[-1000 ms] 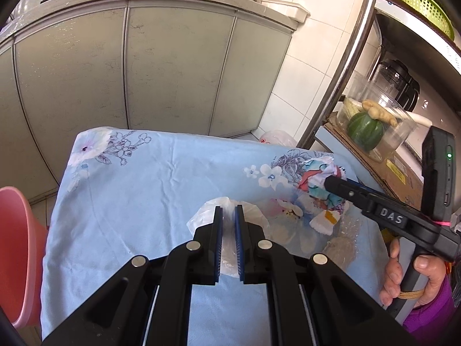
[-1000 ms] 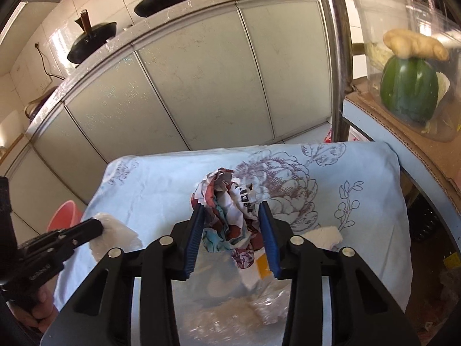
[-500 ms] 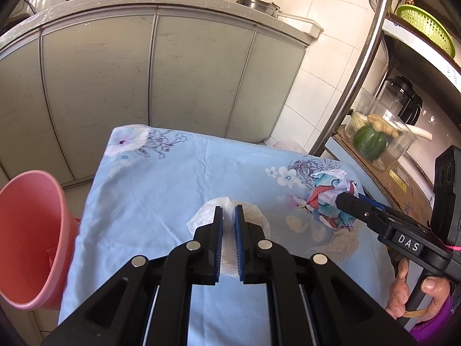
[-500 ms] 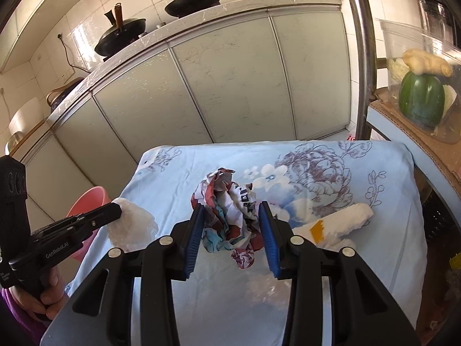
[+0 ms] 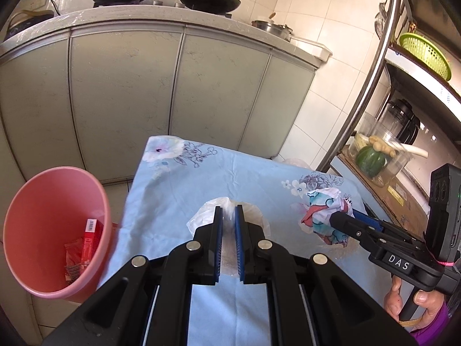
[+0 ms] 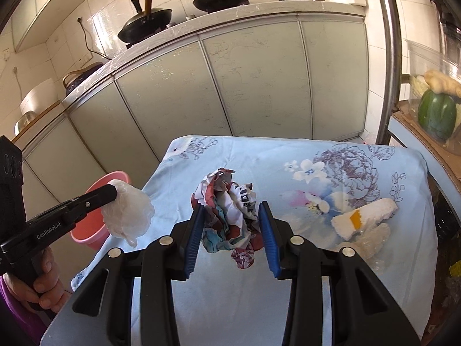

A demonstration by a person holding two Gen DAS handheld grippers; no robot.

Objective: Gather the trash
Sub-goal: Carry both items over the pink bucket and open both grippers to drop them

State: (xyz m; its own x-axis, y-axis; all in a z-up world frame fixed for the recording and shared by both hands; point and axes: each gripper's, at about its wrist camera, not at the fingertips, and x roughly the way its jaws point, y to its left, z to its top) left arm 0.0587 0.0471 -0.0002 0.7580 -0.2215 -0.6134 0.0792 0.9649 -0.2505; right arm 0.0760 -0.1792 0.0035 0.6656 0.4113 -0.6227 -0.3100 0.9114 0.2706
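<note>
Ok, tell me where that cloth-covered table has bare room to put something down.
Bare cloth covers the far left of the table, from the white flower print toward the pink bin. The near middle strip is also bare. The right side is crowded: a white foam piece lies beside a clear plastic wrapper.

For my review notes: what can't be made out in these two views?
- Left wrist: lower part of the pink plastic bin, hidden by its near wall.
- Right wrist: most of that bin, behind the white crumpled plastic bag.
- Both: printing on the colourful crumpled wrapper, too creased.
</note>
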